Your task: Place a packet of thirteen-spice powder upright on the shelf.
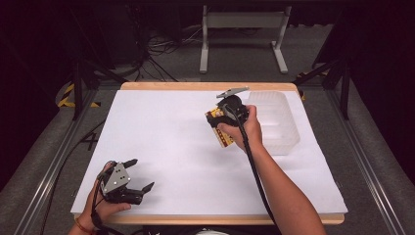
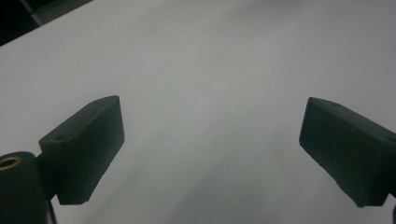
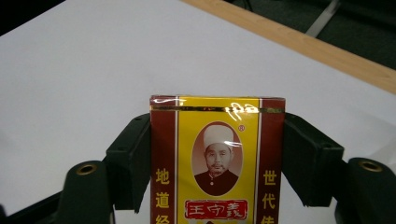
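Note:
A yellow and dark red packet with a portrait and Chinese print is held above the white table sheet, just left of the plastic tray. My right gripper is shut on the packet; both black jaws press its two long sides, and its top edge sticks out past them. Near the table's front left corner my left gripper rests low with its jaws wide apart. Between the left gripper's fingers lies bare white sheet.
A clear plastic tray stands at the right side of the table, close behind my right hand. The wooden table edge runs along the back. A metal frame and cables stand on the floor beyond.

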